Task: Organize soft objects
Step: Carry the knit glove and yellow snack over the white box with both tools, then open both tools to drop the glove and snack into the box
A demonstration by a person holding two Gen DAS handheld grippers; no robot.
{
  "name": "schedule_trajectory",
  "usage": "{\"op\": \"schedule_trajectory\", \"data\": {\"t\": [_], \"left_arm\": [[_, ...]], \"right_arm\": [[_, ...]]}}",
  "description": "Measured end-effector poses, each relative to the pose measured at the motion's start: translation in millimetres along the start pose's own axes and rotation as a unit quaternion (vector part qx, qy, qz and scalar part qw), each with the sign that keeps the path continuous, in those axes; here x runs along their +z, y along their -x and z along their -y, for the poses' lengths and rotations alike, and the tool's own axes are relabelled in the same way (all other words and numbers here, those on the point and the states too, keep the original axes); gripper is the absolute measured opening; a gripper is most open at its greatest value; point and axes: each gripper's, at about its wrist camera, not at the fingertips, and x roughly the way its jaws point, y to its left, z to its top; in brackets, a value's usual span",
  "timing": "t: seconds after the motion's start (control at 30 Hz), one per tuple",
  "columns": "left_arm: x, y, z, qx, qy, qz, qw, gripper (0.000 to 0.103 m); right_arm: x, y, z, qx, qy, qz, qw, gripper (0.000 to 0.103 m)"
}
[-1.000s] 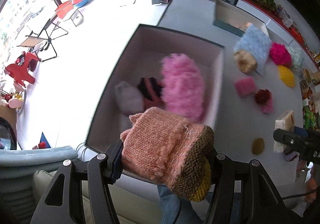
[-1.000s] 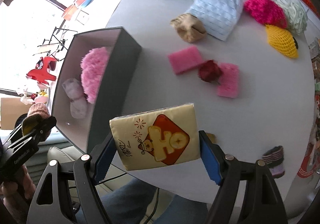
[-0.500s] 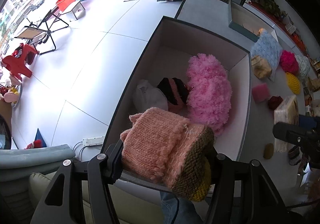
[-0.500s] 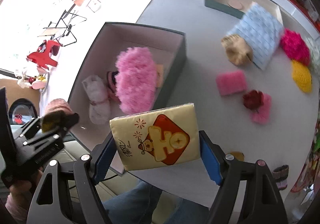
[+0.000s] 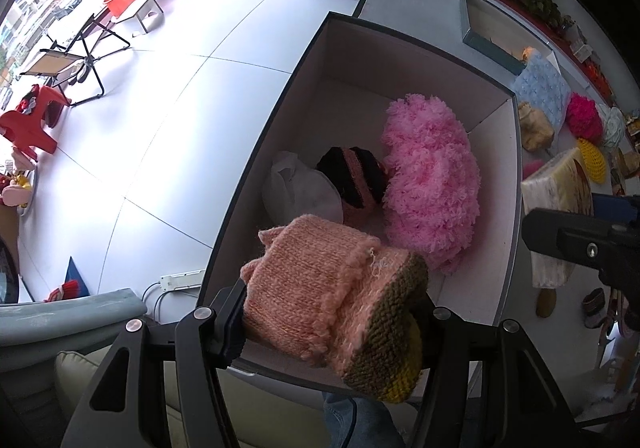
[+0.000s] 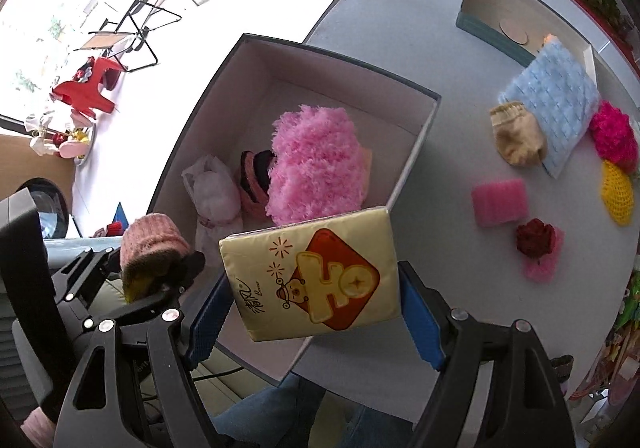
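Left hand-held gripper [image 5: 332, 322]: pinching the knit sock [image 5: 332, 296] across its pink body; held over the near end of the box [image 5: 280, 128], above the rim
Right hand-held gripper [image 6: 316, 322]: pinching the tissue pack [image 6: 312, 276] by its two short edges; held over the box's near right corner
Sock handling: likely light and floppy; the olive and yellow toe droops past the finger; a pinch at the middle keeps it bunched; should drop without harm
Pack handling: likely light, squashy, with a slick wrapper; an edge grip may slip if loosened early; broad face is too wide to span
Box contents: pink fluffy thing [image 6: 316, 164] on the right; a black and pink knit piece [image 5: 354, 182] in the middle; a white bag [image 5: 298, 188] on the left; bare floor of the box shows at the far end and near corner
Teal tray [image 6: 492, 36]: far on the surface [image 6: 460, 248]; holds a round disc; rest unclear
Left out on the surface: blue knit pad [image 6: 556, 96], tan sock [image 6: 518, 138], pink sponge [image 6: 500, 202], red rose [image 6: 536, 242], magenta pompom [image 6: 612, 136], yellow net [image 6: 618, 192]
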Motion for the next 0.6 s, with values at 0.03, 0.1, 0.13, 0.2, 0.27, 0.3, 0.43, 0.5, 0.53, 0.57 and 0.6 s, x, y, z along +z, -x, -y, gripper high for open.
{"op": "schedule_trajectory", "data": {"t": [0.03,0.1,0.13,0.2,0.27,0.3,0.43,0.5,0.53,0.57,0.6], "left_arm": [[0.6,-0.6,-0.6,0.000,-0.001,0.000,1.0000,0.062],[1.9,-2.0,0.0,0.001,-0.004,0.000,1.0000,0.062],[1.7,-2.6,-0.3,0.001,-0.004,0.000,1.0000,0.062],[2.6,-3.9,-1.1,-0.001,-0.005,0.000,1.0000,0.062],[3.8,-5.3,-1.8,-0.002,-0.004,-0.002,1.0000,0.062],[4.3,-6.1,-2.0,-0.003,-0.004,-0.003,1.0000,0.062],[7.0,-8.9,-1.2,-0.003,-0.007,-0.006,0.9999,0.062],[8.5,-10.6,-0.3,-0.003,-0.009,-0.008,0.9999,0.062],[9.0,-11.1,0.3,-0.003,-0.010,-0.009,0.9999,0.062],[9.6,-11.7,0.8,-0.003,-0.010,-0.009,0.9999,0.062],[10.1,-12.2,1.4,-0.003,-0.011,-0.010,0.9999,0.062]], "right_arm": [[1.2,-0.7,-1.0,-0.001,0.000,-0.001,1.000,0.082],[5.8,-3.0,-2.4,-0.001,-0.003,-0.004,1.000,0.082],[8.3,-4.1,-2.9,0.000,-0.004,-0.004,1.000,0.082],[13.2,-5.2,-4.0,-0.002,-0.006,-0.004,1.000,0.082],[18.0,-5.9,-6.3,-0.004,-0.003,-0.004,1.000,0.082],[21.4,-6.3,-7.8,-0.007,0.000,-0.003,1.000,0.082],[31.0,-7.8,-11.7,-0.006,0.000,-0.002,1.000,0.082],[36.4,-8.7,-13.9,-0.006,0.002,-0.001,1.000,0.082],[39.1,-9.3,-14.6,-0.007,0.003,-0.001,1.000,0.082],[42.1,-10.0,-15.5,-0.008,0.004,-0.001,1.000,0.082],[45.6,-11.0,-16.4,-0.009,0.006,-0.001,1.000,0.082]]}}
